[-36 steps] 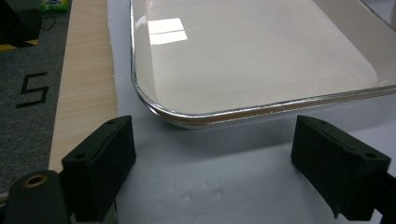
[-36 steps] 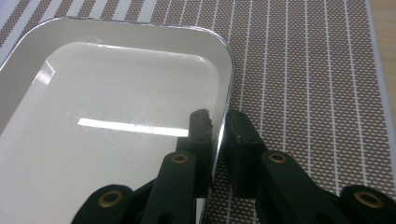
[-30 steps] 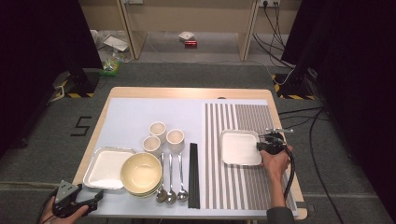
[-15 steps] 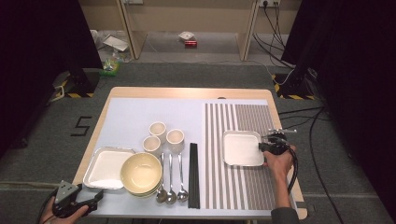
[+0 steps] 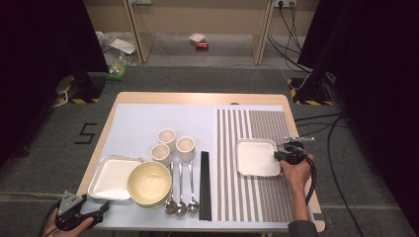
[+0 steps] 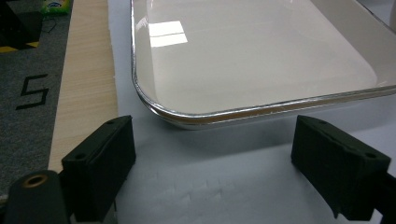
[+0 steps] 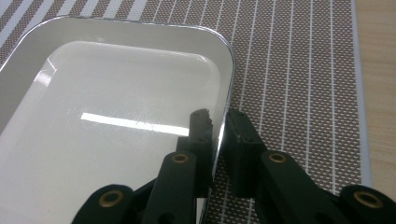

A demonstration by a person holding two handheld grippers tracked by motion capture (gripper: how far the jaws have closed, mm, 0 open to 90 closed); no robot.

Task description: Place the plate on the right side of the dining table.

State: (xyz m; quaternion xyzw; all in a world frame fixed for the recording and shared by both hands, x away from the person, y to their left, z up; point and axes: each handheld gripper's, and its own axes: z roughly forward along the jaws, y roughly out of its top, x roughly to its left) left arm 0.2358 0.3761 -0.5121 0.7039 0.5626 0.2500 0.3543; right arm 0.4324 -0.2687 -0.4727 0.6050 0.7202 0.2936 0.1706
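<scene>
Here, at the near left corner of the counter (image 5: 197, 98), the left gripper (image 5: 96, 211) hangs just off the edge with its black fingers (image 6: 100, 163) spread wide and nothing between them. In the left gripper view they point at the near rim of a white rectangular tray with a silver edge (image 6: 261, 60), which lies flat on the pale blue mat (image 5: 143, 123) just ahead of them, not touching.

Beside that tray sits a pale yellow round bowl (image 5: 149, 183), overlapping the tray's right edge. Behind it stand three small cream cups (image 5: 173, 143) in a close cluster. Right of the bowl lie three metal spoons (image 5: 180, 190) side by side, then a pair of black chopsticks (image 5: 204, 185) along the mat's edge.

Farther right, on the brown-and-white striped mat (image 5: 252, 123), lies a second white rectangular tray (image 5: 257, 157). The right gripper (image 5: 277, 155) is at that tray's right side, and the right gripper view shows its fingers (image 7: 201, 135) pinching the tray's rim (image 7: 223, 116), one inside and one outside.
</scene>
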